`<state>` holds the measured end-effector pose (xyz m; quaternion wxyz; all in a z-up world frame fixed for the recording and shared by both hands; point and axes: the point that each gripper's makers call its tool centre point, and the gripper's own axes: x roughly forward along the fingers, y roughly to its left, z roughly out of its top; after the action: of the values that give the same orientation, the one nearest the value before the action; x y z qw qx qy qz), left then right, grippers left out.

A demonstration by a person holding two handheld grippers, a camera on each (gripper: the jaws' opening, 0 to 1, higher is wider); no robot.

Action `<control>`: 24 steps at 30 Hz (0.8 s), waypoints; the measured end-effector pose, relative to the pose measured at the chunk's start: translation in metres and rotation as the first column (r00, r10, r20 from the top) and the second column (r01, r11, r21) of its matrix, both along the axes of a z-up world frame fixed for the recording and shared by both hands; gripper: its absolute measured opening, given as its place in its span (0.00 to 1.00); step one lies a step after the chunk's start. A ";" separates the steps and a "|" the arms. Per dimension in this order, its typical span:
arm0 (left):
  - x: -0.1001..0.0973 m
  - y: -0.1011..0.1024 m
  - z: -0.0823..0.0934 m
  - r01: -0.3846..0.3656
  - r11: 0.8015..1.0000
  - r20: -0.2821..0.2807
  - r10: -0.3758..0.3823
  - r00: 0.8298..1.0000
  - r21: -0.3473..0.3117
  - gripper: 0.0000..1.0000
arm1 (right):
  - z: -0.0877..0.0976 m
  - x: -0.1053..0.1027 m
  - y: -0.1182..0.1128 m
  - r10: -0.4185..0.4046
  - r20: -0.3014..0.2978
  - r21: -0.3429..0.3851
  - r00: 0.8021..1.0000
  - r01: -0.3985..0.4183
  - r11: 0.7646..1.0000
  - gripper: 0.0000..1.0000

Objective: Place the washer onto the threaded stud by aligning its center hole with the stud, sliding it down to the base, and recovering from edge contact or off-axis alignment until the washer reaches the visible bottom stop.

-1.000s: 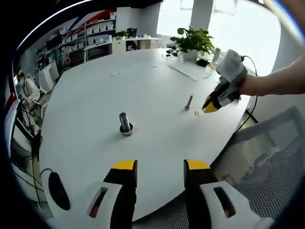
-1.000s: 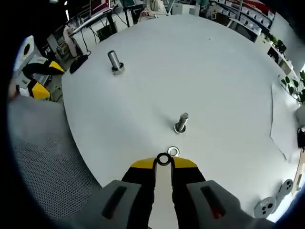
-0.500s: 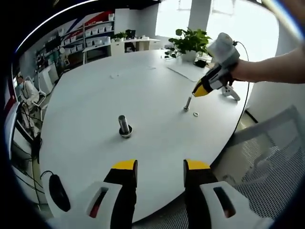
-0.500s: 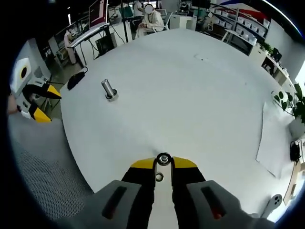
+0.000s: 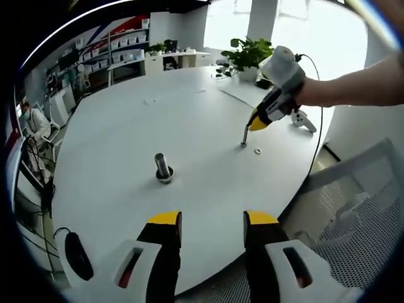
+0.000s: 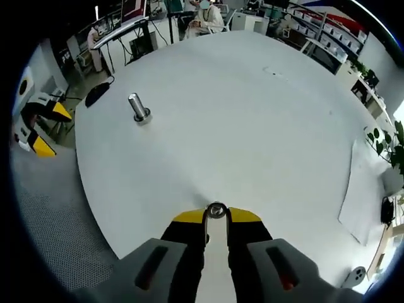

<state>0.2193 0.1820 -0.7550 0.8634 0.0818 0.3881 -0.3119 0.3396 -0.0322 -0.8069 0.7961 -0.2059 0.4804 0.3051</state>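
Left gripper view: your right gripper (image 5: 255,124) has come in from the table edge over the last second and now sits right at the top of the near stud (image 5: 244,136), tip angled down onto it. That puts you at the alignment step, not yet the slide. A spare washer (image 5: 257,151) lies flat on the table (image 5: 126,126) just beside the stud's base (untouched, by the look of it). The second stud (image 5: 163,168) stands upright well apart, nearer the middle of the table. Your left gripper (image 5: 205,222) hangs back over the near edge, jaws wide with nothing between them. Your right forearm (image 5: 360,85) reaches in level from the right side, gripper pitched downward from the wrist.

Right gripper view: the near stud, which stood clear ahead of the jaws a second ago, is now hidden under the tips. The jaws are pinched narrow on a washer (image 6: 216,211), held at the very tips with its ring facing the camera. Whether the hole is actually over the stud I cannot tell from here; judge it as close but unconfirmed. The far stud (image 6: 137,108) stands at upper left, and your left gripper (image 6: 39,126) idles off the table's edge. Expect edge contact (the pose is off-vertical), so level before lowering.
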 end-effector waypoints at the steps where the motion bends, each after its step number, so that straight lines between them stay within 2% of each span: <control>1: 0.000 0.000 0.000 0.000 1.000 0.001 0.000 1.000 0.001 0.37 | 0.000 0.000 0.000 -0.001 -0.001 0.000 1.000 0.001 1.000 0.14; 11: 0.000 0.000 -0.001 0.002 1.000 -0.001 -0.002 1.000 0.003 0.37 | -0.006 -0.005 0.005 0.036 -0.014 -0.021 0.999 -0.037 0.999 0.14; 17: 0.000 0.000 -0.001 0.003 1.000 -0.003 -0.003 1.000 0.006 0.37 | -0.023 -0.004 0.002 0.054 -0.052 -0.050 0.997 -0.056 0.997 0.14; 24: 0.000 0.001 -0.003 0.004 1.000 -0.004 -0.004 1.000 0.013 0.37 | -0.038 -0.003 0.002 0.047 -0.088 -0.052 0.995 -0.051 0.997 0.14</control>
<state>0.2194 0.1829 -0.7575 0.8614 0.0876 0.3917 -0.3112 0.3362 -0.0302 -0.8446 0.7608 -0.2258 0.5174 0.3200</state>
